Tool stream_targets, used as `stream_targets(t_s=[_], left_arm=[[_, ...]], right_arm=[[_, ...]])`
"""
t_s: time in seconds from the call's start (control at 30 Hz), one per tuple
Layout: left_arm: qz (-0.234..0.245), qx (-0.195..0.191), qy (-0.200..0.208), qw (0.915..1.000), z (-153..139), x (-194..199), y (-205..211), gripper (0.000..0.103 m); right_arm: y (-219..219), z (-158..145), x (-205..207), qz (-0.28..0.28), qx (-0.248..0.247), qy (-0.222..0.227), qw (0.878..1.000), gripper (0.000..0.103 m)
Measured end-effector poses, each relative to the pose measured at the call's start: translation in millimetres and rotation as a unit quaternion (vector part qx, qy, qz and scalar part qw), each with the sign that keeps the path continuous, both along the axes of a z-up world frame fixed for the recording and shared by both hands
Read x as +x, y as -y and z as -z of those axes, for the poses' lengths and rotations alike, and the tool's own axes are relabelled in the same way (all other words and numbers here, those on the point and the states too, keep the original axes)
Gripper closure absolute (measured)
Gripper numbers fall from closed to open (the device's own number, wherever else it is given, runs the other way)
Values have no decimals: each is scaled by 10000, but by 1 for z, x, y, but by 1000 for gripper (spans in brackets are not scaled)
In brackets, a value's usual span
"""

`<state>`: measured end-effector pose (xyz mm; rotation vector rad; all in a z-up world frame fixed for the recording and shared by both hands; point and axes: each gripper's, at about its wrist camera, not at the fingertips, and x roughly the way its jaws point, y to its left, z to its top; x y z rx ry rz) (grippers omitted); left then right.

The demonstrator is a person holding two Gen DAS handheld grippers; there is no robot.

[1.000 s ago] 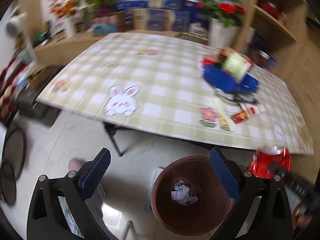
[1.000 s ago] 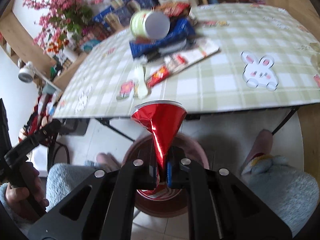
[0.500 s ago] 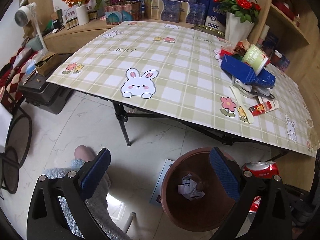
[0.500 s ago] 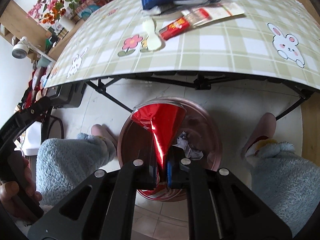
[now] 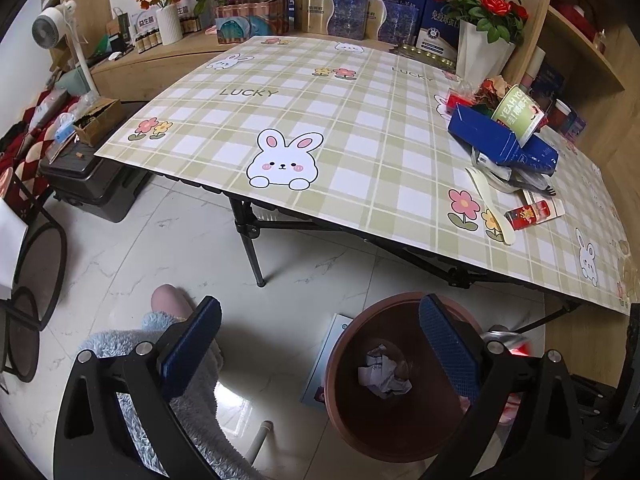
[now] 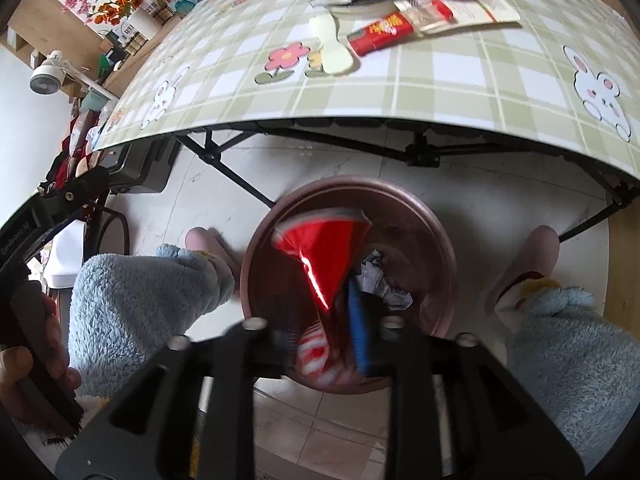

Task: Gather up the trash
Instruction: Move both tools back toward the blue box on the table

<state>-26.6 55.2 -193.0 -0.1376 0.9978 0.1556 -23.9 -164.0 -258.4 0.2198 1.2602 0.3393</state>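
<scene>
The crushed red can [image 6: 320,256] is directly above the brown trash bin [image 6: 440,240], between the jaws of the right gripper [image 6: 320,344]. Those jaws are opening at this moment; the can looks blurred and seems no longer pressed by the pads, so I judge it is being dropped into the bin. In the left wrist view only a small red and silver part of the can [image 5: 508,344] shows behind the bin's far rim. Inside the bin [image 5: 340,364] a crumpled white paper [image 5: 382,372] already lies, so at least one piece seems collected and the can is the next one.

Much is left. Near the table edge closest to the bin there is a pile: a blue box [image 5: 500,140], a green and white cup [image 5: 518,114] lying on it, a cream plastic spoon [image 5: 494,208], a red packet [image 5: 534,214] and some dark wrappers that I cannot identify. All of them are well apart from the bin, on the checked tablecloth [image 5: 320,120].

The left gripper [image 5: 320,356] hangs over the floor beside the bin, its jaws wide apart and holding nothing.

About writing: the tablecloth carries the word "LUCKY", and the cup shows "YEAH YO" with further characters too small for me. The red packet has yellow characters that I cannot read.
</scene>
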Motion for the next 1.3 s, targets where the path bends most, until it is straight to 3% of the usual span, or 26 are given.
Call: stream_targets(t_s=[0.07, 0.17, 0.23, 0.47, 0.77, 0.87, 0.97, 1.13, 1.3], left_arm=[[-11, 2, -10, 10000, 0, 0, 0, 6], [3, 13, 5, 10000, 0, 0, 1, 6], [19, 20, 26, 10000, -1, 0, 1, 6], [94, 70, 104, 9999, -4, -2, 5, 6], [443, 173, 444, 9979, -17, -2, 16, 6], [559, 198, 709, 9957, -26, -1, 19, 6], [692, 376, 987, 9920, -34, -2, 25, 6], [990, 365, 986, 9895, -37, 6, 35, 6], [1010, 57, 871, 9911, -34, 16, 34, 6]], right_arm=[[0, -3, 0, -18, -16, 72, 10000, 72], [2, -7, -1, 23, -41, 155, 9999, 61], [7, -11, -1, 123, -63, 252, 9996, 44], [26, -20, 2, 540, -80, 391, 9977, 10], [51, -46, 11, 906, -322, 958, 9907, 6], [58, -55, 16, 952, -605, 1209, 9862, 6], [66, -63, 21, 975, -578, 1337, 9845, 6], [75, -75, 30, 1194, -694, 1494, 9791, 6], [80, -87, 31, 1163, -749, 2039, 9692, 6]])
